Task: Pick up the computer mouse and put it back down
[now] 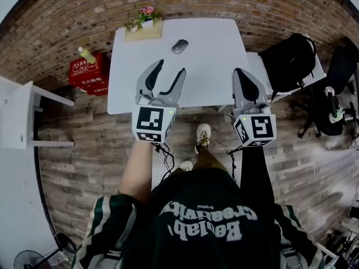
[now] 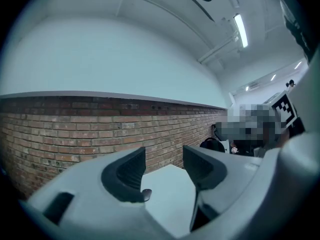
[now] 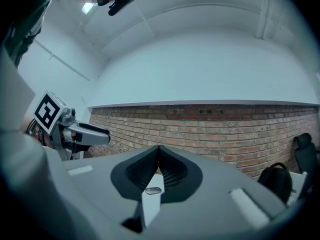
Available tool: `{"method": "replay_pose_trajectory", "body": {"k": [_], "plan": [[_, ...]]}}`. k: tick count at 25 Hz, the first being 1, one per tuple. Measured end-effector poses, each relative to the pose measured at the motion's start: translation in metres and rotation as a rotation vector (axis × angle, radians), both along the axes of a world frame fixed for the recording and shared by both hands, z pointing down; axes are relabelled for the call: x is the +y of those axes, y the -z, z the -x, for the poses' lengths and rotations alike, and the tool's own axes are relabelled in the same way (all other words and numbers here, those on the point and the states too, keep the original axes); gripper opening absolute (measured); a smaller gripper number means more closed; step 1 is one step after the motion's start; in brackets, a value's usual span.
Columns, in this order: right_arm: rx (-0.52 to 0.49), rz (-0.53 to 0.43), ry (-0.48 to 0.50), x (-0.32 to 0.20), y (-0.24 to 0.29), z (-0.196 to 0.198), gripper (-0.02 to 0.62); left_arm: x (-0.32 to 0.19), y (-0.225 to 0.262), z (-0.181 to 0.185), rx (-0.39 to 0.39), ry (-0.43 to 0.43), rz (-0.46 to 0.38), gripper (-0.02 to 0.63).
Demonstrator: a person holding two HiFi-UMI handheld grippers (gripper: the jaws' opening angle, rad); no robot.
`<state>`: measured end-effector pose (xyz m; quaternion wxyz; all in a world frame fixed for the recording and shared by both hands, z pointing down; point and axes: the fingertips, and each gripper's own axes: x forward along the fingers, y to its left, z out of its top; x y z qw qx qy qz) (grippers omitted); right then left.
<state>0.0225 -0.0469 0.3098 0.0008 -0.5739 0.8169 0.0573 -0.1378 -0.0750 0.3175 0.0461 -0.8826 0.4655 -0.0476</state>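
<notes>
A grey computer mouse (image 1: pixel 180 46) lies on the white table (image 1: pixel 213 66), toward its far edge and ahead of both grippers. My left gripper (image 1: pixel 170 69) hovers over the table's near half, jaws open with nothing between them. In the left gripper view the mouse (image 2: pixel 146 194) shows small and far off, beside the left jaw of that gripper (image 2: pixel 164 157). My right gripper (image 1: pixel 239 72) is over the table's near right corner, its jaws shut and empty. Below the joined tips of the right gripper (image 3: pixel 159 149), the mouse (image 3: pixel 153 190) appears in the distance.
A wooden box with a flower pot (image 1: pixel 144 25) stands at the table's far left corner. A red crate (image 1: pixel 90 72) with a bottle sits on the floor to the left. A black backpack (image 1: pixel 289 60) rests on a second surface to the right, with a chair (image 1: pixel 336 102) beyond. A brick wall (image 2: pixel 75 139) runs behind.
</notes>
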Motion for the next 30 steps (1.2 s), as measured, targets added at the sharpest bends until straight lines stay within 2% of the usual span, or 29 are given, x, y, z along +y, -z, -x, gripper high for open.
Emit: {"method": "replay_pose_trajectory", "body": {"k": [19, 30], "plan": [[-0.017, -0.031, 0.105, -0.195, 0.008, -0.047, 0.014, -0.170, -0.003, -0.051, -0.023, 0.075, 0.014, 0.268], [-0.074, -0.020, 0.181, -0.272, -0.004, -0.064, 0.014, -0.234, -0.015, -0.069, -0.072, 0.118, 0.043, 0.288]]}}
